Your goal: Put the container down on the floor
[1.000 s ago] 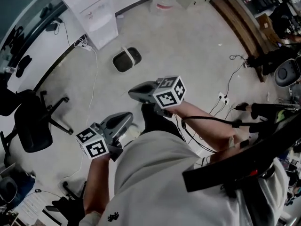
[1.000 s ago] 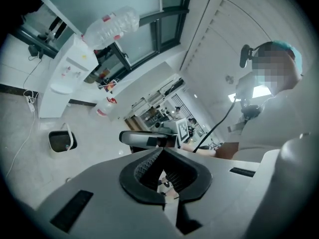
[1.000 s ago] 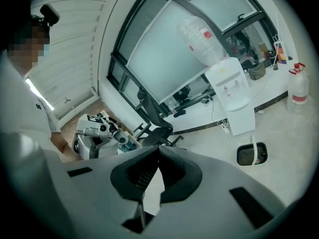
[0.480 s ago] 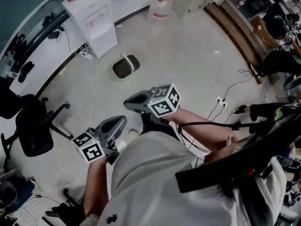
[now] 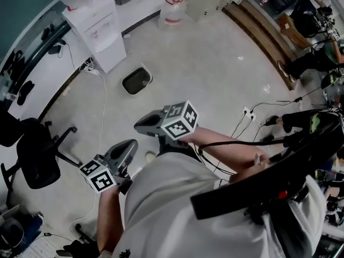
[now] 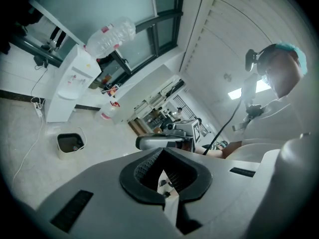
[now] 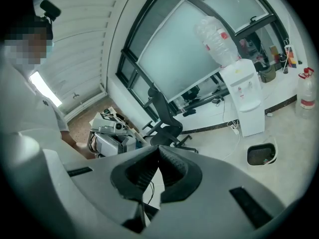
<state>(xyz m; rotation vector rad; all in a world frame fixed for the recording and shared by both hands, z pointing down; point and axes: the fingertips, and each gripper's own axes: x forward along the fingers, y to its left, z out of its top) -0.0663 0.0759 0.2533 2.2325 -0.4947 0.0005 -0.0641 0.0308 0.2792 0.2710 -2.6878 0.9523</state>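
The container is a small open bin with a pale rim and dark inside. It stands on the light floor well ahead of both grippers, and nothing touches it. It also shows in the left gripper view as the container at lower left, and in the right gripper view as the container at right. My left gripper is held near the person's body, jaws shut and empty. My right gripper points left at waist height, jaws shut on nothing. Close up, the left gripper and the right gripper show their pads meeting.
A white water dispenser stands by the wall behind the bin, with a water jug to its right. A black office chair is at left. Cables and a power strip lie on the floor at right.
Both grippers have drifted down and left in the head view. The bin and dispenser have shifted left and look a little farther off. Both pairs of jaws have stayed shut.
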